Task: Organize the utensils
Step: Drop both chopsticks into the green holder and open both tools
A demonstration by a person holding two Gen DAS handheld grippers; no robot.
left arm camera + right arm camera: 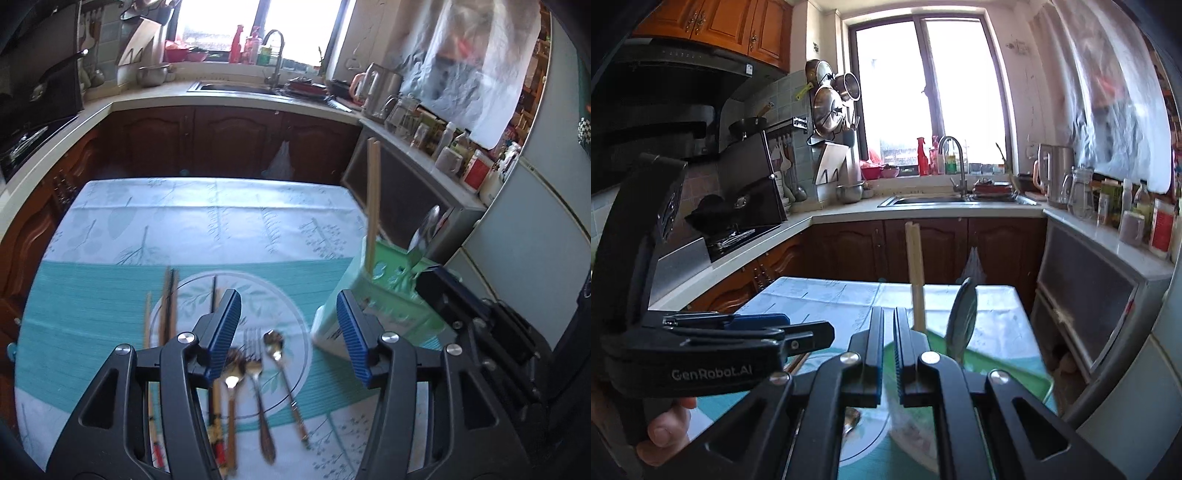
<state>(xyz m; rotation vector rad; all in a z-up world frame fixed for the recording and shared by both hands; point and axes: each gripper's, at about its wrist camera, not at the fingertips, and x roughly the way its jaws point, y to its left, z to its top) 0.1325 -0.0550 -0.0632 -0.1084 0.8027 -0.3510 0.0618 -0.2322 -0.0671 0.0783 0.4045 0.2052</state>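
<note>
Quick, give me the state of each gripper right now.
Left gripper: open, nothing between its fingers, above the plate of utensils.
Right gripper: shut, empty, by the green holder.

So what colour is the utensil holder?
Light green holder, clearest in the left wrist view.

We've got the table w/ a placemat on its near half. On the mat – chopsticks at left, then a spoon, fork and 2nd spoon side by side. Right of these stands the utensil holder w/ chopsticks and a spoon upright in it. Behind the table – the sink under the window.
</note>
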